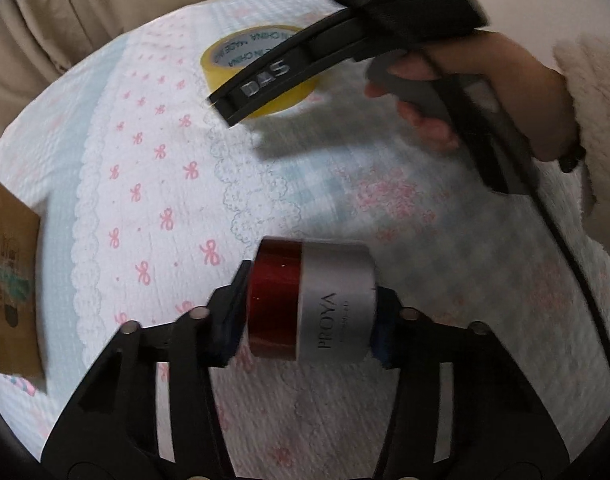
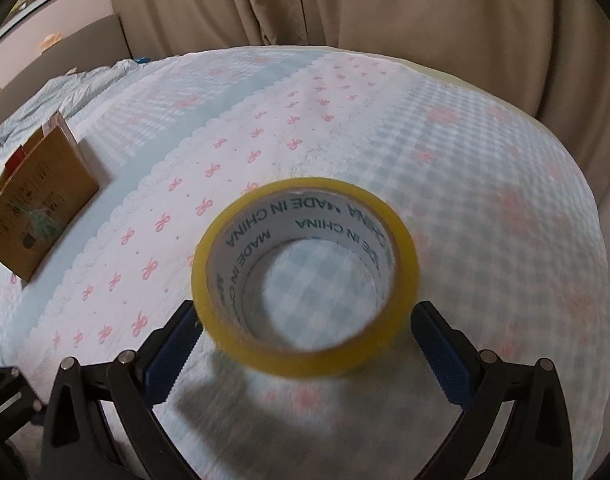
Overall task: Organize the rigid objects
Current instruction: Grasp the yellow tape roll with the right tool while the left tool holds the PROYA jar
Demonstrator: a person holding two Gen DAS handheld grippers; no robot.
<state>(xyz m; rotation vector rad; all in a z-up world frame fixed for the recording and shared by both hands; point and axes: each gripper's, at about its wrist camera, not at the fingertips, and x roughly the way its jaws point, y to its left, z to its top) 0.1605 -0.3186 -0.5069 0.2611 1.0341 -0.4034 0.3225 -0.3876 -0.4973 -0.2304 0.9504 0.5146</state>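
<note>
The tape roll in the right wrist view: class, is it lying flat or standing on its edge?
Lying flat. The tape roll rests on one open end on the quilt, and the checked fabric shows through its core from above.

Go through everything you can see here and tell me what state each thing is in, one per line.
Jar: on its side, clamped between the left tool's pads.
Tape roll: flat on the bedspread, hole up, between the right tool's open fingers, not gripped.
Cardboard box: resting on the bedspread, away from both tools.
Curtain: drawn.
</note>
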